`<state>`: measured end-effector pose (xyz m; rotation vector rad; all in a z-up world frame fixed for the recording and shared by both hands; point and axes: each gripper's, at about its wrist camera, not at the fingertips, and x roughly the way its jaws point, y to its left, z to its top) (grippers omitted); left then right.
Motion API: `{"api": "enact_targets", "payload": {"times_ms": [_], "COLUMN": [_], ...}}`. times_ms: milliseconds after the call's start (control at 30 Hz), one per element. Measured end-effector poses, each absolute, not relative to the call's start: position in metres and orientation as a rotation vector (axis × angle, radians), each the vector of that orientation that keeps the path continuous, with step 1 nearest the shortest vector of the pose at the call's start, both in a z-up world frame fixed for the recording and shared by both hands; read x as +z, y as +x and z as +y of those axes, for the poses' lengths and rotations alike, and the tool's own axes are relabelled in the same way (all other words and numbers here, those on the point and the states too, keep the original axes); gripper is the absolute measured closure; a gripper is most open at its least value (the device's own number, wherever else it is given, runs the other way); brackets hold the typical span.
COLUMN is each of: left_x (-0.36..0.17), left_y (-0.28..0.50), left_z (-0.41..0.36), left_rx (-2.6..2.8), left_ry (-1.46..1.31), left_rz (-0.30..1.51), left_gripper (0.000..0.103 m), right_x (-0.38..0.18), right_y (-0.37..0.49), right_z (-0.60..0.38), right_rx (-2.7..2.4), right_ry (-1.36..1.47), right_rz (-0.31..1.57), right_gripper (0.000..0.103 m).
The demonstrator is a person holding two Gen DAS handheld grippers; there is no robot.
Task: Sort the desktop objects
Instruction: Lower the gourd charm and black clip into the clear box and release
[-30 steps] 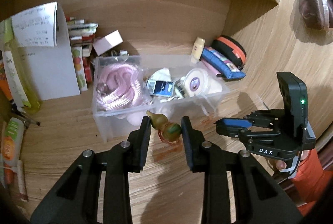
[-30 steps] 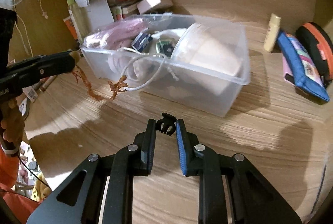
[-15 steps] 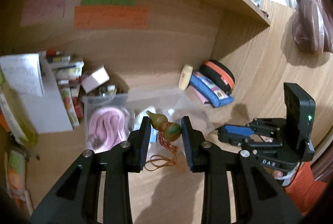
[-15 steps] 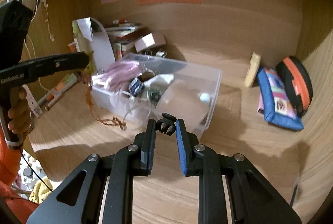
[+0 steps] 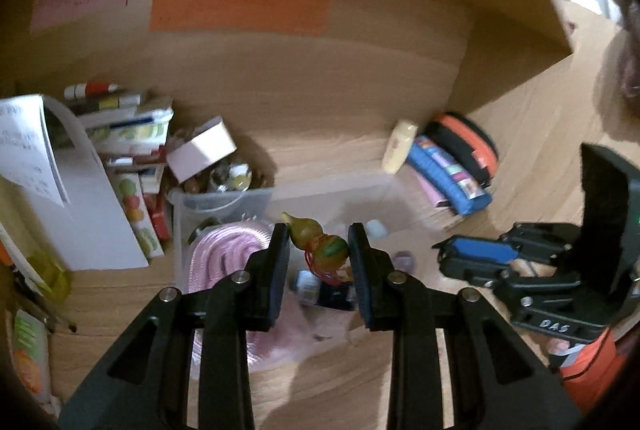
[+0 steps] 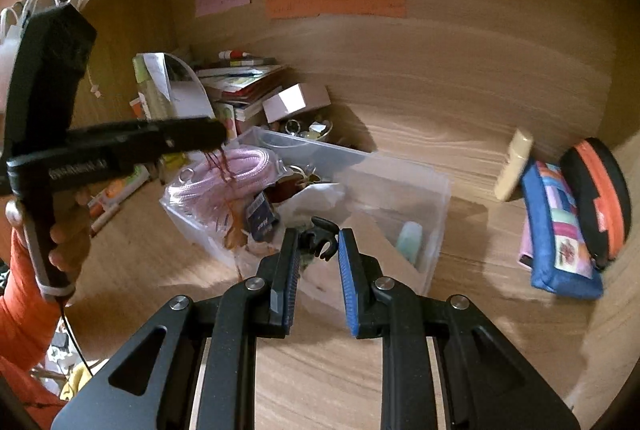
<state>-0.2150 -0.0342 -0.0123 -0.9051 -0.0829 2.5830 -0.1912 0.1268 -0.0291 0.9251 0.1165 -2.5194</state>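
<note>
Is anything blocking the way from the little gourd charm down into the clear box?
Nothing visible. The left gripper holds the gourd charm above the open clear box, over pink rope already inside.

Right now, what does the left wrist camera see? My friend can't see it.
The left hand-held gripper pinches a small gourd charm above a clear plastic box holding pink rope. The right hand-held gripper is alongside.
</note>
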Motion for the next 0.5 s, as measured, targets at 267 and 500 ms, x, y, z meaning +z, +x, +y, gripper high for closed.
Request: {"api": "enact_targets", "payload": {"times_ms": [267,500], "left_x": [-0.035,-0.044], "left_y": [-0.230,-0.237], "left_z": [-0.047,-0.051], "left_rx": [2.601,2.597], "left_ry": [-0.953,-0.982], "left_rz": [-0.094,-0.095], "left_gripper": [0.073,0.073], "right_x": [-0.033,-0.034], "right_y": [-0.212,-0.225], "right_z": [0.119,0.108], "right_rx": [-2.509,-2.512], "right_ry": [0.951,0.968], "right_rz": [0.147,0.216], "right_gripper": [0.085,0.085]}}
